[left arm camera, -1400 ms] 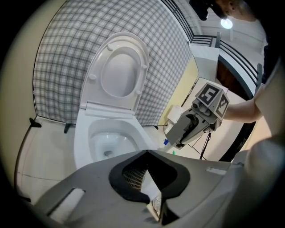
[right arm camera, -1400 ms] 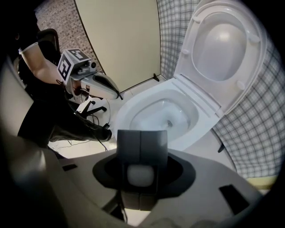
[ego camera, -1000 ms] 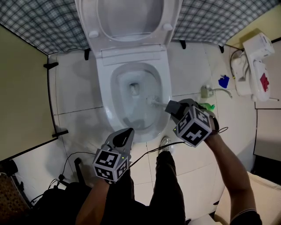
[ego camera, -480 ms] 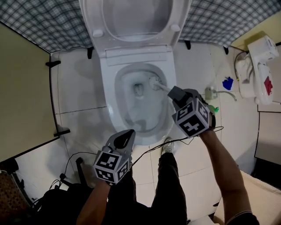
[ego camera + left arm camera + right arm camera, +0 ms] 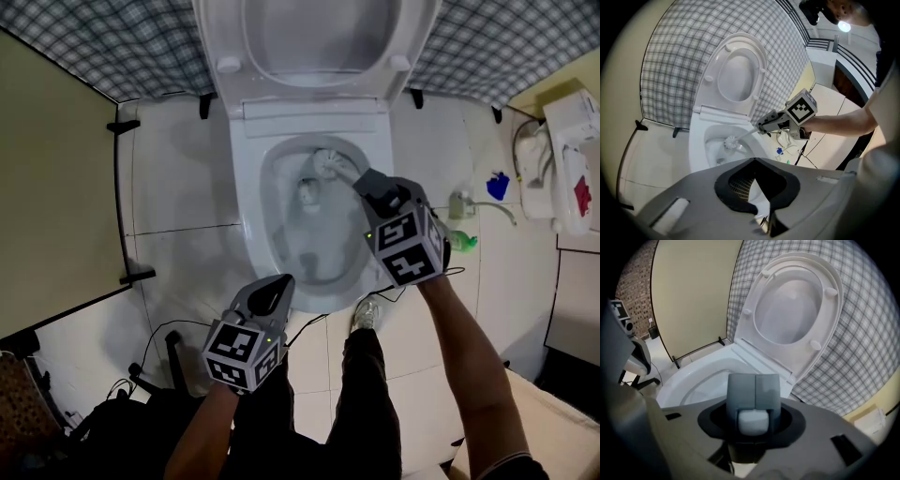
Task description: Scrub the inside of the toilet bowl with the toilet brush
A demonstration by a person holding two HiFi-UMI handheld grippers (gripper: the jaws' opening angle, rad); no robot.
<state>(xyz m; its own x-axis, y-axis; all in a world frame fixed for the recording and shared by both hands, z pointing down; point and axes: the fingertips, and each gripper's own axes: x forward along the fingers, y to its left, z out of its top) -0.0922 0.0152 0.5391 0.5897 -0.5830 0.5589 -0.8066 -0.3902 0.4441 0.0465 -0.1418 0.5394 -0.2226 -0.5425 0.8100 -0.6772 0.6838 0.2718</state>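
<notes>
**Bowl** [image 5: 246, 197]: white, on pale floor tiles [image 5: 178, 187]. The seat [image 5: 217, 37] is up against a checked wall [image 5: 84, 47]. A drain hole shows at the bottom.

**Brush**: white.
- The head [image 5: 328, 162] is inside the bowl, at the far side below the hinge. It lies against the inner wall, just up and right of the drain.
- The handle [image 5: 349, 172] slants up from the head toward the right rim and runs into the right gripper.

**Right gripper** [image 5: 368, 186]: hangs over the right side of the bowl, tilted steeply down, nose toward the far wall.
- The jaws are clamped on the brush handle.
- In the right gripper view the two grey pads [image 5: 740, 390] meet side by side. The white handle end [image 5: 752, 422] is held just below them.
- The marker cube [image 5: 408, 246] sits behind the jaws, with the person's forearm trailing back from it.

**Left gripper** [image 5: 273, 286]: in front of the bowl, near its front rim on the person's left, above the floor.
- It points at the bowl.
- The jaws are closed tip to tip, with nothing in them.
- Its marker cube [image 5: 242, 354] faces up.

**Surroundings**:
- A beige partition [image 5: 56, 187] stands to the left of the bowl.
- A green bottle [image 5: 462, 242] and a small blue item [image 5: 498, 185] lie on the floor to the right, well apart from the bowl.
- One shoe [image 5: 367, 314] is just in front of the bowl.
</notes>
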